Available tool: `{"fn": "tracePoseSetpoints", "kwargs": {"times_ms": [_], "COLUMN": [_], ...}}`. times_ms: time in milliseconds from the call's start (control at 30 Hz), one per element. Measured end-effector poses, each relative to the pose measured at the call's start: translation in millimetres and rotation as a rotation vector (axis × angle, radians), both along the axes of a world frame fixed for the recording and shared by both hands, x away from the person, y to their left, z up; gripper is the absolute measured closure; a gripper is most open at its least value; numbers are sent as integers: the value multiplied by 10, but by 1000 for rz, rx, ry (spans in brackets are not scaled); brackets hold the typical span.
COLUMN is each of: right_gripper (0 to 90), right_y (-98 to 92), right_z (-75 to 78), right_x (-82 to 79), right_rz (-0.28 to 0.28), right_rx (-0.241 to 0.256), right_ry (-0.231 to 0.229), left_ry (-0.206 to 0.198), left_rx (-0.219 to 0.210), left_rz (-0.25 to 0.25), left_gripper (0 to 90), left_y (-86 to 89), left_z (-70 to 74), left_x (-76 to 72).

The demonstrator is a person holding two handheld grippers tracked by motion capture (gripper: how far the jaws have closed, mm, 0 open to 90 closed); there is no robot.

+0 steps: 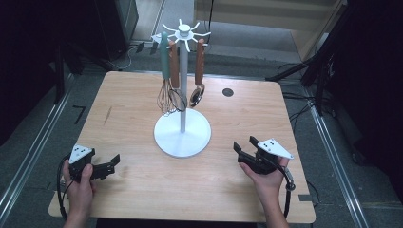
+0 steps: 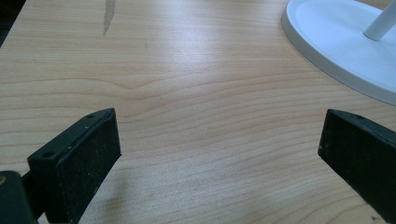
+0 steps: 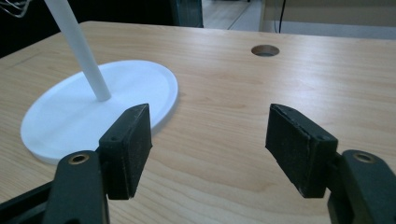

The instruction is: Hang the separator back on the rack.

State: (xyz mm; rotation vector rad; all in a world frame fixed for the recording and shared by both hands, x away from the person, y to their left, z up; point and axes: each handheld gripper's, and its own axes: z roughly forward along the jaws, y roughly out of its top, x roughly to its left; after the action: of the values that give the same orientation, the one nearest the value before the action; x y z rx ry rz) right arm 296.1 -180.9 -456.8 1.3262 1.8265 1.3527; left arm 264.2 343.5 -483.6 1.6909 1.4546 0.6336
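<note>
You held the left gripper [image 1: 113, 161] and right gripper [image 1: 243, 147] wide open and empty, low either side of the white stand [image 1: 182, 134] hung with utensils [image 1: 174, 71], seemingly poised to reach for one next

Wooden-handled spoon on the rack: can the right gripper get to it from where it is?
Probably yes. The right gripper is open and empty, and bare table lies between it and the spoon, which hangs on the rack's right side, clear of the whisks left of the pole.
</note>
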Motion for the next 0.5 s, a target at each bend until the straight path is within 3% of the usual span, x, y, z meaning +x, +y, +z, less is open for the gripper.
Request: {"fn": "tracePoseSetpoints", "kwargs": {"times_ms": [333,500], "right_gripper": [308,305], "right_y": [-257,-430], "right_z": [-207,-321], "right_x": [-113,-214], "right_rz": [-63,-122], "right_rx": [-3,-20], "right_ry": [34,37], "left_ry": [1,1], "left_rx": [15,13], "left_rz": [5,6], "left_gripper": [0,0], "left_y": [-8,-9], "left_z": [-6,-7], "left_x": [4,6]}}
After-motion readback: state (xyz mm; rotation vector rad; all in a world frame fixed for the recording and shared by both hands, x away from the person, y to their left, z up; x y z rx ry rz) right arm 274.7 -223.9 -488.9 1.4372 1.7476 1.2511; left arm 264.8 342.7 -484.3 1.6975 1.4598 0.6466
